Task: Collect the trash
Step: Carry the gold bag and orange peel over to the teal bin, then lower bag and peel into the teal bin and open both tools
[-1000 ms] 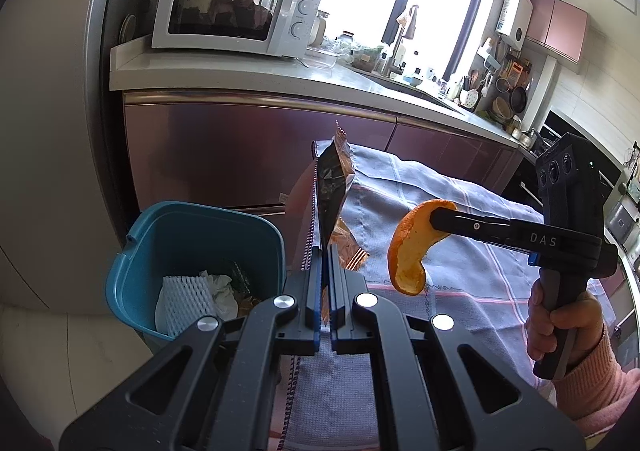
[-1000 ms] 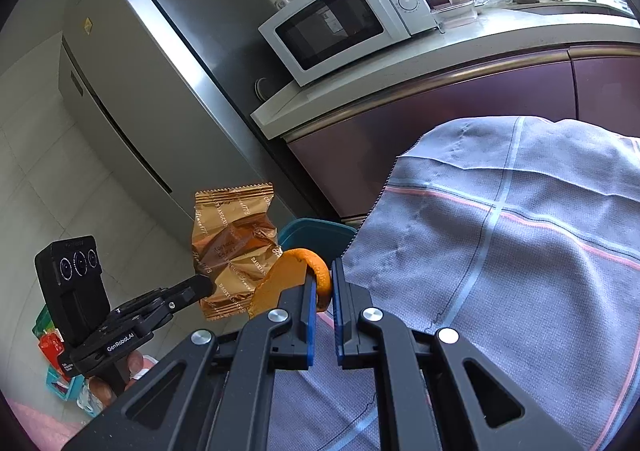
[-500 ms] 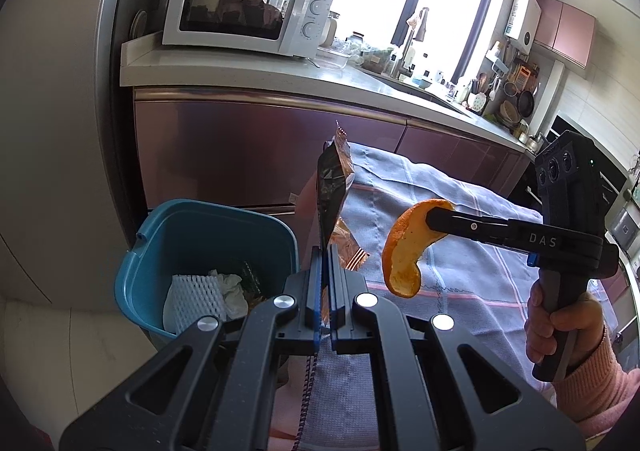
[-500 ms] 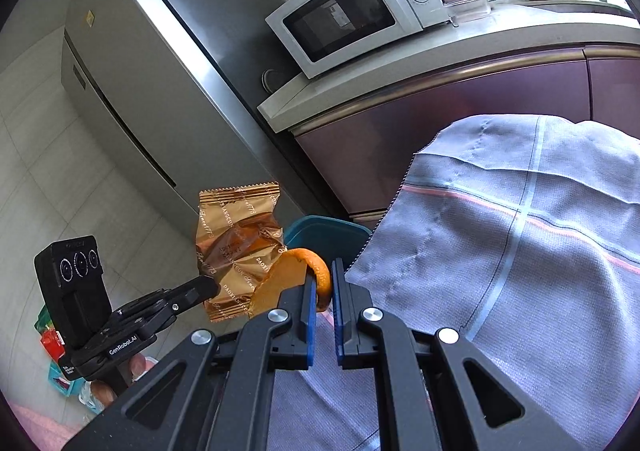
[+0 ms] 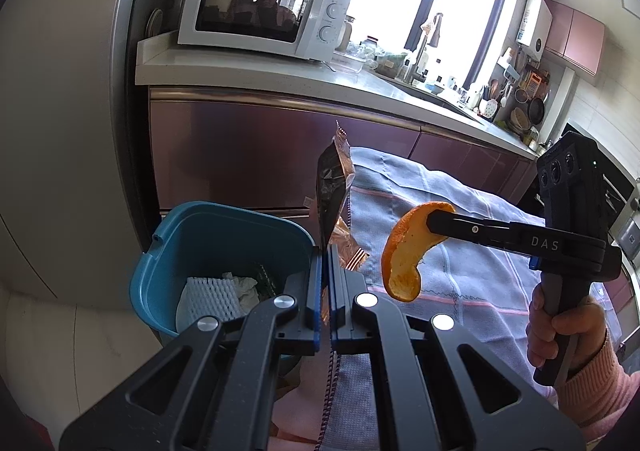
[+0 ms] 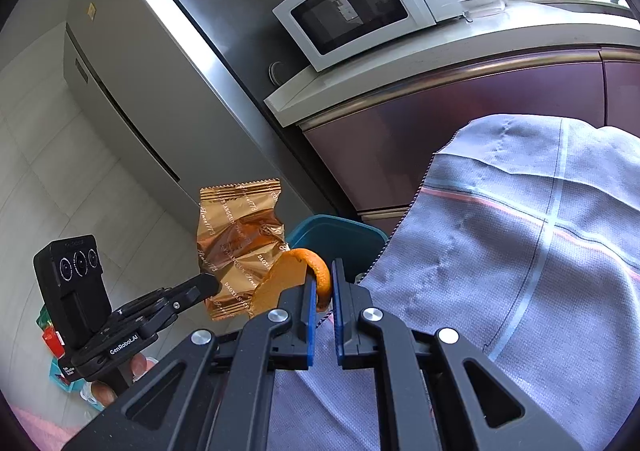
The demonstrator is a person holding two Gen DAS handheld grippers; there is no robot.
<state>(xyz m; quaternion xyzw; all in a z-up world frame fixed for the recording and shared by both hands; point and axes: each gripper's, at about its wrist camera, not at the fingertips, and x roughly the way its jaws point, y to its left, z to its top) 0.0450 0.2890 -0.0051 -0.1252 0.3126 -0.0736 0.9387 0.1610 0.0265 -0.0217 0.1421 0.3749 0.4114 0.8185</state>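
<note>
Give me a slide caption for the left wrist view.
Left gripper pinching a copper foil wrapper beside the teal plastic bin.

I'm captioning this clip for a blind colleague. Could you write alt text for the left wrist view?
The left gripper is shut on a crinkled gold snack wrapper, beside a teal bin holding white trash. To the right, a hand holds the right gripper, shut on an orange peel above a grey cloth; behind, a kitchen counter with a white microwave.

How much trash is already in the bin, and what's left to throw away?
Done: white foam netting and crumpled paper lie in the blue bin. In hand: the left tongs pinch a gold wrapper; the right tongs pinch an orange peel. Left: dropping both in.
</note>
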